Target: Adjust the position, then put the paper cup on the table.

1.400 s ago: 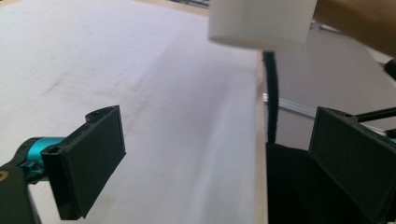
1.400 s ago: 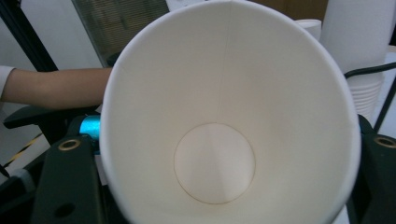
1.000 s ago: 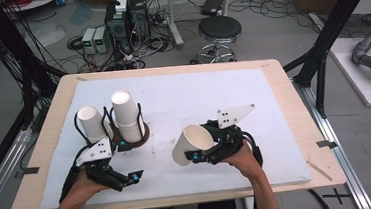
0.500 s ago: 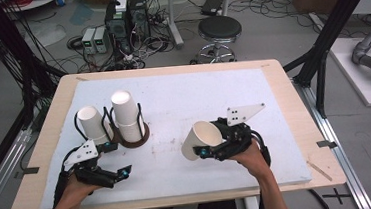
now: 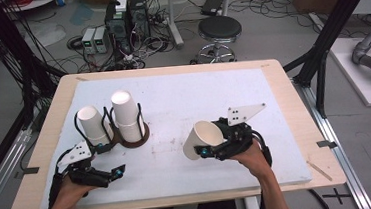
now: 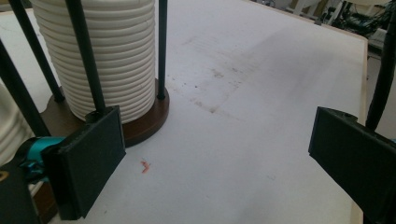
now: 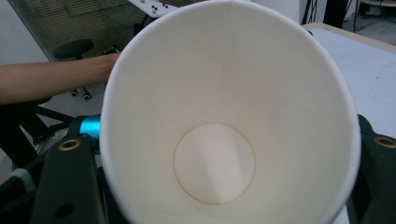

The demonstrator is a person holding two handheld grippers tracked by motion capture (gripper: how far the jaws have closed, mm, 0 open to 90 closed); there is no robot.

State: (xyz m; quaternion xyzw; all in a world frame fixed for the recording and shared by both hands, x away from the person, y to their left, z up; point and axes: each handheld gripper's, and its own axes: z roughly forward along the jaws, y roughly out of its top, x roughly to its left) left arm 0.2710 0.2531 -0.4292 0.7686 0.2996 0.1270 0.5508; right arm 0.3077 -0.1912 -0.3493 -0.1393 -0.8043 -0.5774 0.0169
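a white paper cup (image 5: 202,139) is held clamped between the jaws of the right gripper (image 5: 212,150), tilted on its side above the white table mat (image 5: 213,97), its mouth turned toward the camera of the right gripper view — the round bottom is seen inside (image 7: 215,163). the left gripper (image 5: 110,174) is seen near the mat's front left, jaws spread wide and empty. just beyond it a stack of cups (image 6: 116,51) is kept upside down in a wire holder on a brown base (image 6: 149,116); a second stack (image 5: 93,125) leans beside it.
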